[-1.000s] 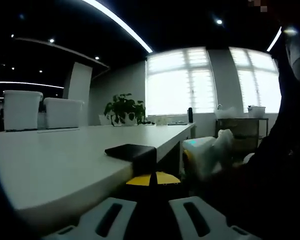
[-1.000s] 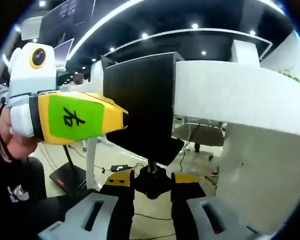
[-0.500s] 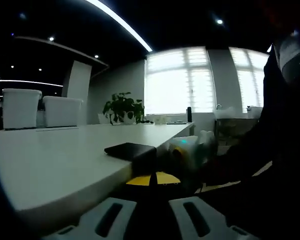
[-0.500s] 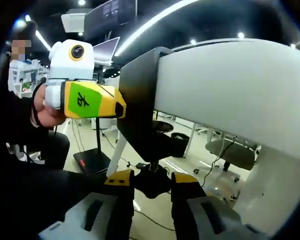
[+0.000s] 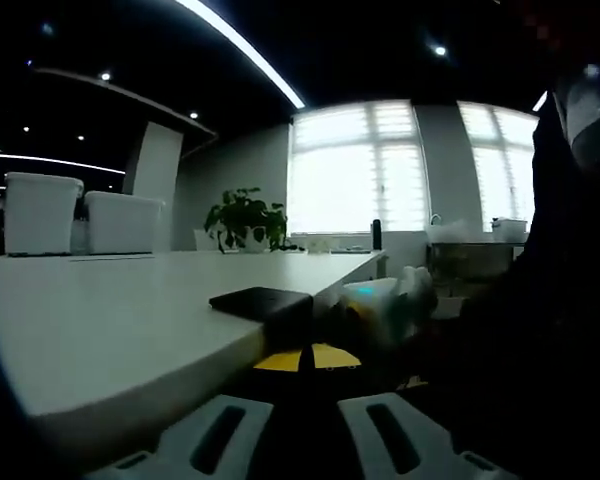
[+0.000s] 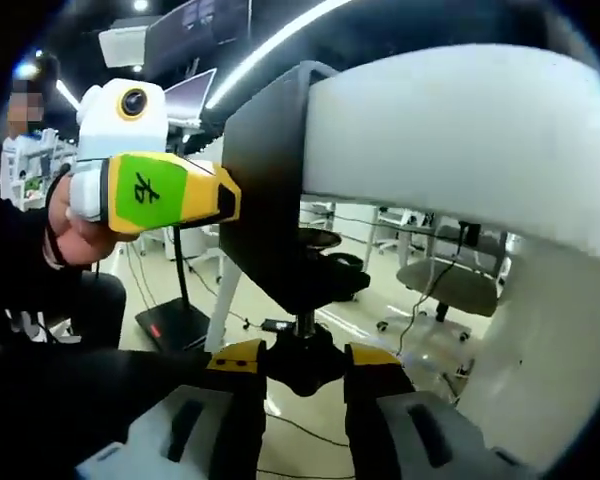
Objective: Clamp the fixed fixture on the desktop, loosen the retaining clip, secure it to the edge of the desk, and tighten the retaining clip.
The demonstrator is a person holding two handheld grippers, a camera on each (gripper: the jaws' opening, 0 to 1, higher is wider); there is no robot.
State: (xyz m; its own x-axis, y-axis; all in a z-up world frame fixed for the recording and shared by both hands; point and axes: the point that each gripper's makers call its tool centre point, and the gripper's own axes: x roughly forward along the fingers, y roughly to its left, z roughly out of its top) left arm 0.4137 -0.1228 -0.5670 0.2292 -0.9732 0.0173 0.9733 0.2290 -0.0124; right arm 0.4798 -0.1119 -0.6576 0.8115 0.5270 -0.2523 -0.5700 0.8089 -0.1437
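Note:
The black fixture sits over the edge of the white desk. In the right gripper view it is a black C-shaped clamp wrapped around the desk edge. Its round black knob hangs underneath. My right gripper is shut on that knob with its yellow pads on either side. My left gripper is shut on the fixture's outer side. It appears as a yellow and green body held by a hand. The right gripper shows beside the desk edge.
Two white bins and a potted plant stand at the desk's far side, before bright windows. Below the desk are office chairs and a stand's base. A person's dark sleeve lies at the left of the right gripper view.
The right gripper has shifted and rolled under the desk edge while staying on the knob. The left gripper has kept its hold on the fixture.

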